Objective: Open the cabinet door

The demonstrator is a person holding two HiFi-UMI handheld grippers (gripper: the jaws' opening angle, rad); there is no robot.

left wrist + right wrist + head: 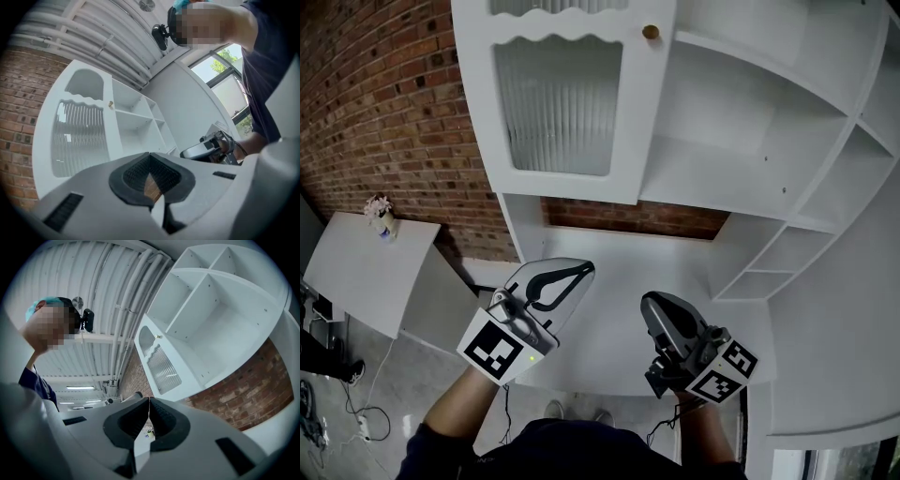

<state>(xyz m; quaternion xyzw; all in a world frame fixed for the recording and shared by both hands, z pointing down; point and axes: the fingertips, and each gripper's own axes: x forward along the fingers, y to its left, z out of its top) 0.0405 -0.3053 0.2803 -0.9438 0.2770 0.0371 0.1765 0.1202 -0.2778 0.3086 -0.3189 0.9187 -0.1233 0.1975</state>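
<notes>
The white cabinet door (562, 94) has a ribbed glass panel and a small brass knob (650, 32) at its right edge. It stands above and ahead of both grippers, beside open white shelves (750, 112). My left gripper (581, 267) is shut and empty, held over the white counter (619, 262) well below the door. My right gripper (649, 302) is also shut and empty, to the right of the left one. The left gripper view shows the door (77, 136), the knob (111, 104) and the shut left gripper (150, 154). The right gripper view shows the door (161, 366) beyond the shut right gripper (149, 399).
A red brick wall (384, 94) runs behind and left of the cabinet. A white side table (366, 272) at the left bears a small vase of flowers (380, 216). Cables (356, 422) lie on the floor below it. Cubby shelves (778, 258) curve down the right side.
</notes>
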